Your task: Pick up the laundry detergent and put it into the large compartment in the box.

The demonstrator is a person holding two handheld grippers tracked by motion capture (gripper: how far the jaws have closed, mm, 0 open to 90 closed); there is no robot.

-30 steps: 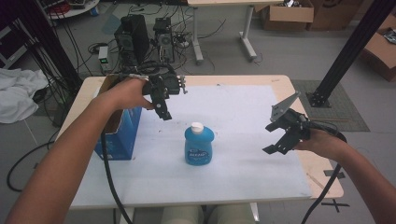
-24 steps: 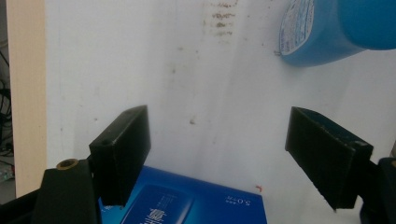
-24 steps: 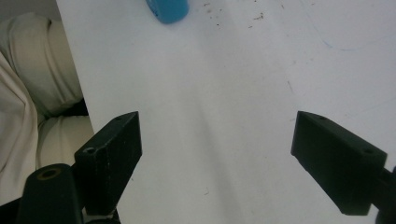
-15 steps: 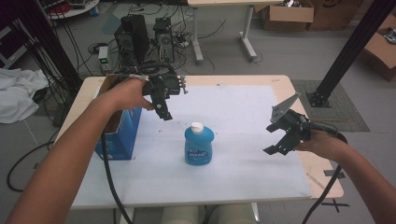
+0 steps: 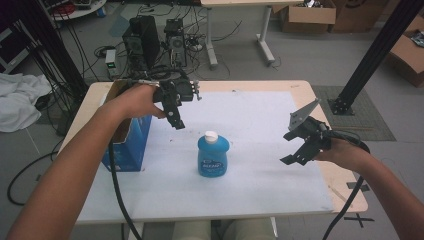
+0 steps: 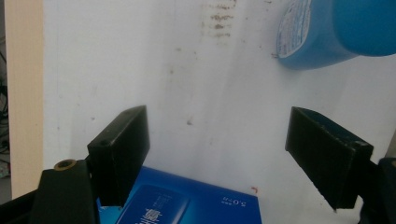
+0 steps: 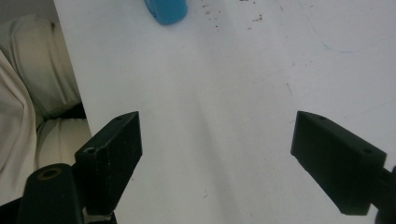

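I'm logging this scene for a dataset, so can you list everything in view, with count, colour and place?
Bottle: one, blue with a white cap, upright near the middle of the table.
Box: one, blue cardboard, open top, on the table's left side.
Table: one, white top with a pale wood edge.
Computer towers: two, black, on the floor beyond the table.
Cardboard boxes: several, brown, on the floor at top right.
White cloth: one, on the floor at left.
Black frame post: one, slanting at right.
Left gripper: one, black, open, held above the box's right edge.
Right gripper: one, black, open, above the table's right side.
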